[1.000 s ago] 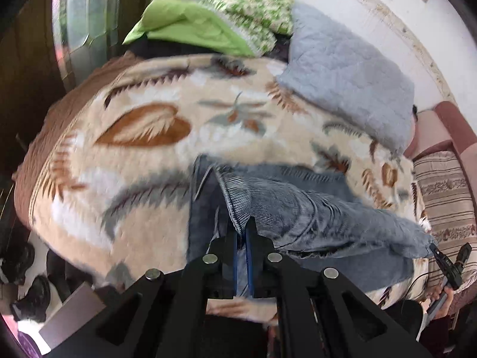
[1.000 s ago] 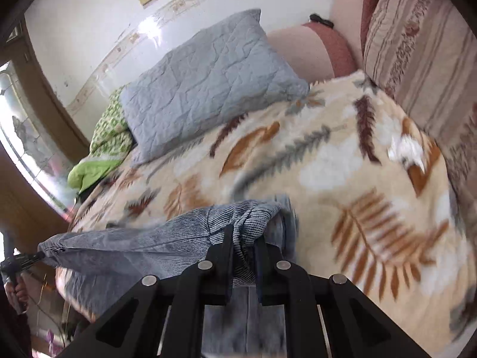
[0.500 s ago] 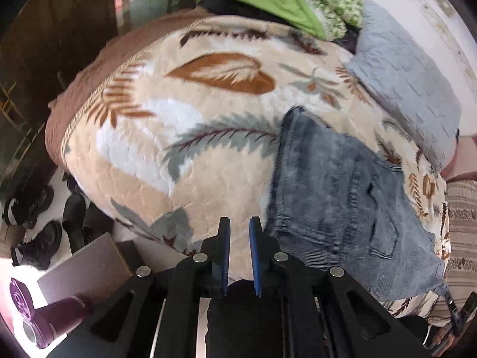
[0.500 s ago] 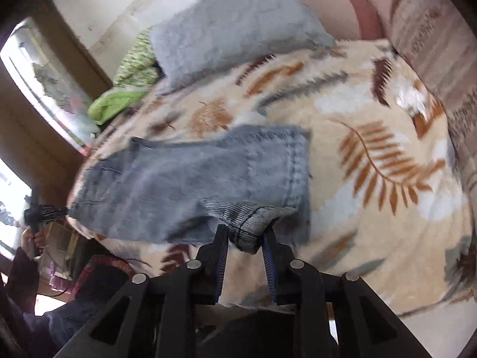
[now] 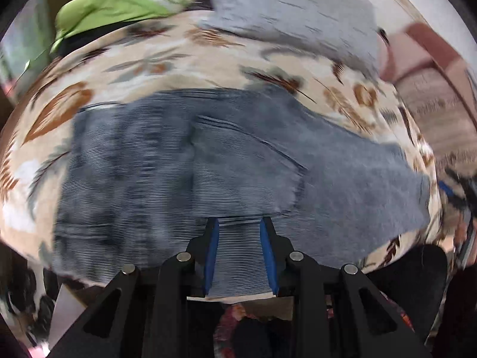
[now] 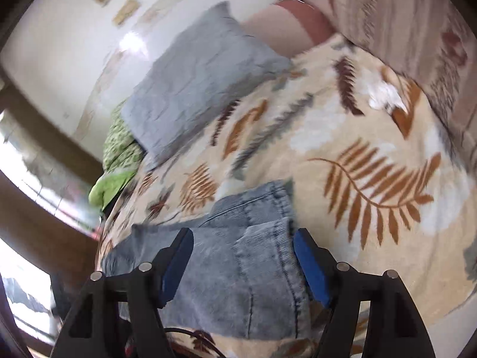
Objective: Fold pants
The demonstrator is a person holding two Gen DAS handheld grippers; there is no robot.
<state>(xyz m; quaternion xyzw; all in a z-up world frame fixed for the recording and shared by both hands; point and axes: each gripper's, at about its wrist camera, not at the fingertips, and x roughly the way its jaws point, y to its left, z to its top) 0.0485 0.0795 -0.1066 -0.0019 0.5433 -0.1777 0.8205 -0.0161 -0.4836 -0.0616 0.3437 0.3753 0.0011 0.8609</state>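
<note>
Grey-blue denim pants (image 5: 184, 164) lie folded flat on the leaf-patterned blanket (image 5: 89, 68), near the bed's front edge. My left gripper (image 5: 239, 222) is open and empty, just above the pants' near edge. In the right wrist view the same pants (image 6: 238, 268) show with the hem end doubled over. My right gripper (image 6: 243, 234) is open wide and empty, its fingers either side of the hem end. Both views are motion-blurred.
A grey quilted pillow (image 5: 298, 15) and a green bundle (image 5: 104, 9) lie at the back of the bed. The pillow (image 6: 202, 80) also shows in the right wrist view, with a striped cushion (image 6: 402, 21) at the right. The bed edge drops off below the pants.
Both grippers held pant ends a second ago. The left let go first, then the right released the hem. Both now stand open over the flat pants.
</note>
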